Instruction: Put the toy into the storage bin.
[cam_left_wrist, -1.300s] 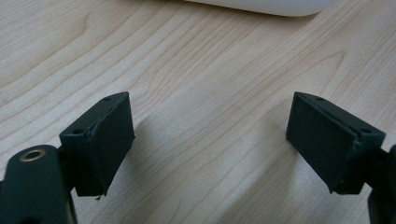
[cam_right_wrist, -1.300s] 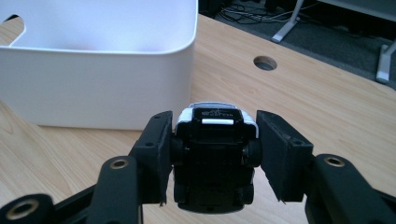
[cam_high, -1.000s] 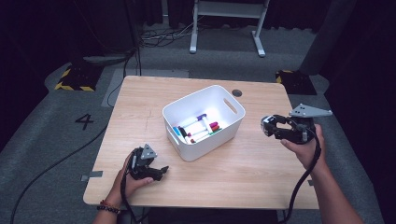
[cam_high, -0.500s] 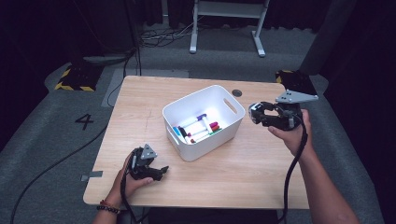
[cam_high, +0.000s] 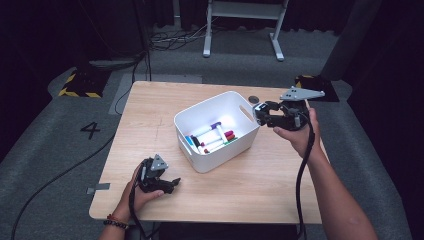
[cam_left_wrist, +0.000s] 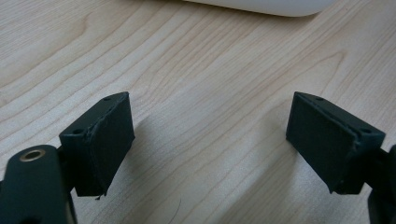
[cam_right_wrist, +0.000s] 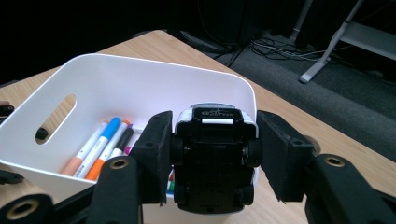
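A white plastic bin (cam_high: 200, 150) with slotted handles sits mid-table (cam_high: 280, 190), holding a loose pile of markers (cam_right_wrist: 100, 144) on its floor: orange, blue, black, purple and red caps show. The right gripper (cam_high: 265, 114) is clamped on a small black toy car (cam_right_wrist: 215, 158), underside facing its camera, held just above the bin's near rim at its right end. The left gripper (cam_high: 170, 184) rests low on the bare wood near the bin's front corner, jaws wide apart with nothing between them.
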